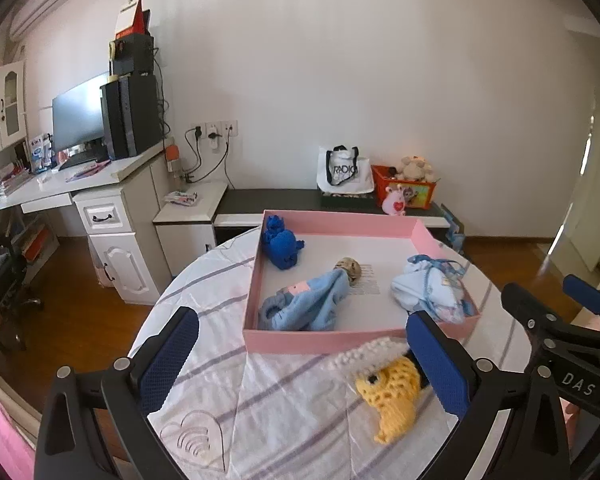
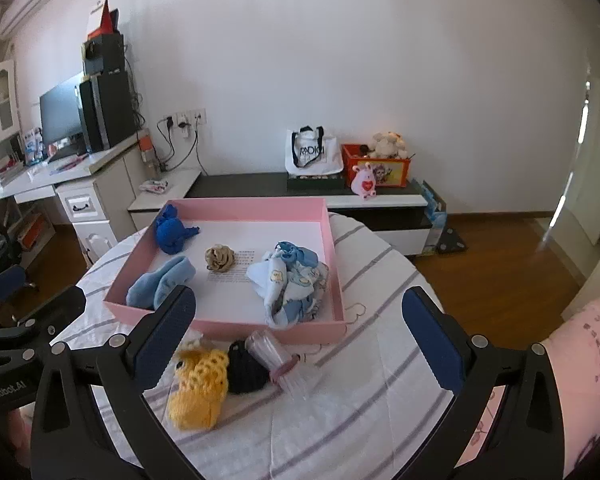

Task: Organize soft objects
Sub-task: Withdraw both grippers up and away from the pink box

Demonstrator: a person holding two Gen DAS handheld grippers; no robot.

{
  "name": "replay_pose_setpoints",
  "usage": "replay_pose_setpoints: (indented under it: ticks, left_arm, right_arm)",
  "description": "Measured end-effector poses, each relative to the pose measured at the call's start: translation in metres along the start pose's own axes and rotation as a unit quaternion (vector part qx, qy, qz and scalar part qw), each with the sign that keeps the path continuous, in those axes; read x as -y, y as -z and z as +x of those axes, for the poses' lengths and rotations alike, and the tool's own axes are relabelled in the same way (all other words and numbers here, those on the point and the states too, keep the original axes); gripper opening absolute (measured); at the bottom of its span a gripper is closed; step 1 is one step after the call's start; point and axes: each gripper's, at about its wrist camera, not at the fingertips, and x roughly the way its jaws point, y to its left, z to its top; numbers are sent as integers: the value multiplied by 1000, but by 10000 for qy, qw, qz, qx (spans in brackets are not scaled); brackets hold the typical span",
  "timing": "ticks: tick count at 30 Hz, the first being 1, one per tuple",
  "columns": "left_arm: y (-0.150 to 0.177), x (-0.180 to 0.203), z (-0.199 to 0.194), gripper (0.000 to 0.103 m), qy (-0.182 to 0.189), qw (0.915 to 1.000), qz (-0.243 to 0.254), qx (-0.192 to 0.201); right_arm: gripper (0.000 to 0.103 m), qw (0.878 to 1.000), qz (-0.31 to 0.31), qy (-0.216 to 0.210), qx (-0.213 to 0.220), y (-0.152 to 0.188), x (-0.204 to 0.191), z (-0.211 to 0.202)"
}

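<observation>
A pink tray (image 1: pixel 300 343) (image 2: pixel 236 205) sits on the round striped table (image 1: pixel 260 400) (image 2: pixel 380 380). In it lie a dark blue knitted toy (image 1: pixel 282 242) (image 2: pixel 172 232), a light blue plush cloth (image 1: pixel 308 304) (image 2: pixel 162 282), a tan scrunchie (image 1: pixel 349 269) (image 2: pixel 219 258) and a pale blue printed cloth bundle (image 1: pixel 428 286) (image 2: pixel 290 280). In front of the tray lie a yellow crochet toy (image 1: pixel 394 394) (image 2: pixel 198 388), a black knitted piece (image 2: pixel 246 366) and a clear plastic item (image 2: pixel 276 354). My left gripper (image 1: pixel 304 360) is open, its right finger beside the yellow toy. My right gripper (image 2: pixel 300 338) is open above these items.
A clear heart-shaped piece (image 1: pixel 194 438) lies near the table's front left. A desk with a monitor (image 1: pixel 78 114) stands at left. A low bench (image 1: pixel 300 198) behind holds a white bag (image 1: pixel 342 170) and an orange toy box (image 1: pixel 406 188). Wooden floor surrounds the table.
</observation>
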Motion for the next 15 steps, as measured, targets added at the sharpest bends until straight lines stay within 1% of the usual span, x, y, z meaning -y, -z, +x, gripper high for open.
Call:
replay_pose_setpoints:
  ticks: [9, 15]
  left_arm:
    - [22, 11, -54, 103, -59, 9995, -12, 303]
    - [37, 17, -85, 103, -101, 9988, -13, 489]
  right_arm:
    - [103, 9995, -9, -34, 328, 14, 9, -46]
    - [103, 9988, -97, -36, 482, 23, 6, -70]
